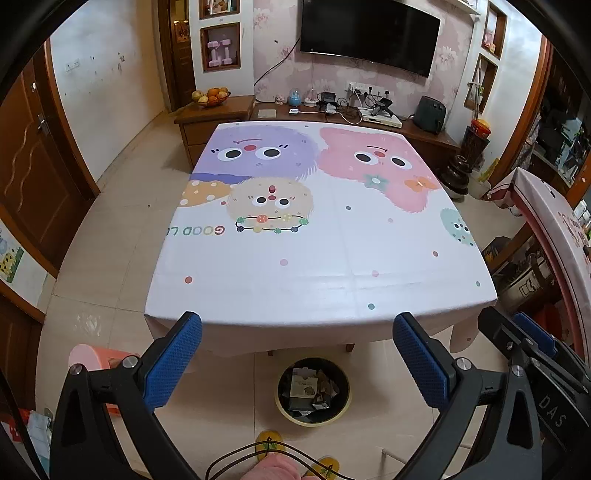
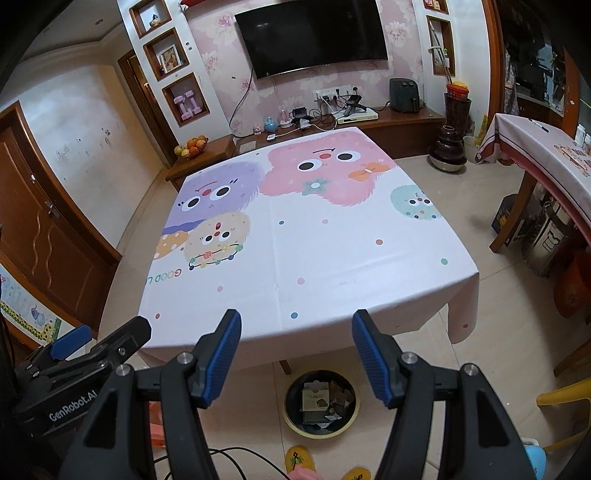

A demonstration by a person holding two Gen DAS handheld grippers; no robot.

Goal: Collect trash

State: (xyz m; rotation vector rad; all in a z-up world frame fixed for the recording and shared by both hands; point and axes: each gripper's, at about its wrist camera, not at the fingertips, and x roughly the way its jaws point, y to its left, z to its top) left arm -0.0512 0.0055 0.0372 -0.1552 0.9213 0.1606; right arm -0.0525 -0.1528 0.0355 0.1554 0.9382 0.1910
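Both wrist views are evenly and fairly brightly lit by soft indoor light from above, which leaves a pale sheen on the tablecloth (image 1: 317,273) near the table's front edge and faint reflections on the television (image 1: 369,33) beyond its far edge. Under the table the floor lies in soft shadow (the trash bin (image 1: 313,392) there looks dim, its contents murky). Fisheye distortion bows the table's edges and bends the door frames at the sides, black vignetting fills the corners, and focus stays reasonably sharp throughout.

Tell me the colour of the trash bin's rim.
Pale yellow, on a dark bin; clearest in the right wrist view.
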